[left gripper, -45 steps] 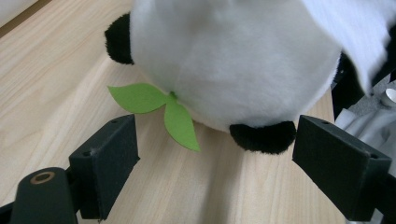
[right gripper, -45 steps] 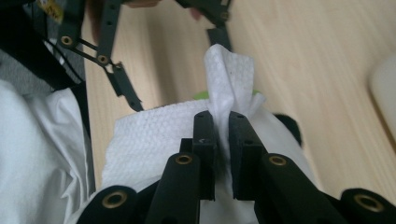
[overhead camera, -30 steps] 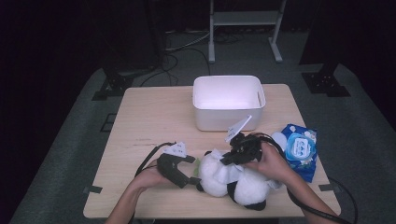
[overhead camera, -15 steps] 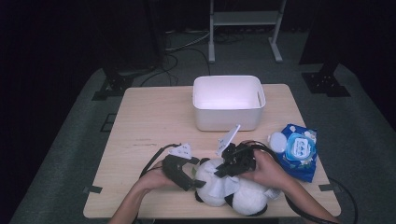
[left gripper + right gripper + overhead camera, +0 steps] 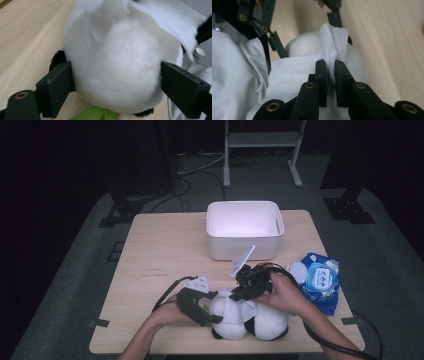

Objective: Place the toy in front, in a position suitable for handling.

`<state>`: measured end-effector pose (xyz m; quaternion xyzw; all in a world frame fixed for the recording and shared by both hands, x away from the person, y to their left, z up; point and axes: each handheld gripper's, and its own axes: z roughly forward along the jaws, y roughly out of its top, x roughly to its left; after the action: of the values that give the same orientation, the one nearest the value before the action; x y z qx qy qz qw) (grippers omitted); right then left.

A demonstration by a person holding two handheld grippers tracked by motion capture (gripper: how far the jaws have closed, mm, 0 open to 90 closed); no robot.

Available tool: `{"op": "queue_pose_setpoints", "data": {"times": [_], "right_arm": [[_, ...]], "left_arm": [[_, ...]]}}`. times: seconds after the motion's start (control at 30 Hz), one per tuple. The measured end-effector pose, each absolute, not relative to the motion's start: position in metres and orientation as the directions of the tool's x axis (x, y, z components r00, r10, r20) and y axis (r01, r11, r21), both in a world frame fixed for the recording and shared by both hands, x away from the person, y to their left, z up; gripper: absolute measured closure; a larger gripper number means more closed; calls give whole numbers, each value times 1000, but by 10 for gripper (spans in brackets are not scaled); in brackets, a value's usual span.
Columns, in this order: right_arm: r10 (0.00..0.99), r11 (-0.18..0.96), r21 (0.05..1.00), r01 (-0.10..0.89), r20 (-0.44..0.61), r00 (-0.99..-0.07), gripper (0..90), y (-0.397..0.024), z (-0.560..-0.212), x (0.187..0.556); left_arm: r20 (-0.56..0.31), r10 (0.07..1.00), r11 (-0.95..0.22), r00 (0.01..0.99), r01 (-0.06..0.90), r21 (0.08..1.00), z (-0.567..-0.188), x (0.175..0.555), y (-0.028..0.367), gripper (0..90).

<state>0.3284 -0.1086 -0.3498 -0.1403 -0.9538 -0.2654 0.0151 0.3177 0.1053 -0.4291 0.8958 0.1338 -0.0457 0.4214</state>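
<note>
Panda lay on the near edge of the table, just right of centre, well in front of the white bin.

Left gripper came in from the panda's left. In the left gripper view its jaws straddled the plush's white round body, one pad on each flank, fur bulging between them. Jaws stood wide and had just been closing a little, with the toy between them. Pads pressed into the plush, so it counted as a grasp.

Right gripper sat on top of the panda, hand behind it. In the right gripper view the jaws were clenched on a fold of white wipe, nearly touching each other, the sheet draped over the panda's white fur. The left gripper's linkage showed beyond the wipe in that view.

Blue wipes pack lay on the table's right side, near the right hand, apart from the panda. A small green bit showed under the panda in the left gripper view; couldn't tell what it was.
</note>
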Motion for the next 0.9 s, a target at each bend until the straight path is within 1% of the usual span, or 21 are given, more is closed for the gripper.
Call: {"op": "queue_pose_setpoints", "data": {"times": [0.03, 0.07, 0.1, 0.13, 0.2, 0.23, 0.4, 0.5, 0.57, 0.7, 0.9], "right_arm": [[267, 821, 499, 278, 96, -959, 818, -113, -349, 328], [295, 823, 485, 295, 80, -952, 817, -124, -347, 327], [295, 823, 485, 295, 80, -952, 817, -124, -347, 327], [315, 815, 487, 313, 81, -946, 816, -135, -345, 327], [337, 797, 503, 333, 87, -938, 816, -148, -343, 327], [337, 797, 503, 333, 87, -938, 816, -148, -343, 327], [398, 751, 541, 379, 87, -913, 815, -185, -336, 324], [417, 738, 547, 395, 89, -904, 815, -196, -335, 322], [443, 712, 559, 424, 111, -890, 815, -209, -336, 320], [442, 711, 562, 422, 110, -890, 816, -209, -337, 320], [419, 729, 554, 402, 103, -902, 816, -194, -338, 324]], "left_arm": [[-195, 202, -609, 960, 279, 742, -429, 318, 105, 121], [-195, 202, -610, 960, 278, 742, -429, 317, 105, 122], [-195, 202, -610, 960, 278, 742, -429, 317, 105, 122], [-196, 203, -609, 959, 281, 742, -429, 317, 105, 122], [-195, 202, -610, 960, 279, 742, -429, 318, 105, 122], [-194, 201, -610, 960, 278, 742, -429, 318, 105, 122], [-199, 202, -610, 959, 282, 740, -429, 318, 105, 122], [-201, 202, -611, 959, 283, 739, -429, 318, 105, 122], [-201, 200, -612, 959, 282, 739, -428, 318, 105, 122], [-198, 201, -617, 959, 281, 736, -428, 318, 104, 122], [-198, 203, -618, 959, 282, 734, -428, 318, 104, 121]]}}
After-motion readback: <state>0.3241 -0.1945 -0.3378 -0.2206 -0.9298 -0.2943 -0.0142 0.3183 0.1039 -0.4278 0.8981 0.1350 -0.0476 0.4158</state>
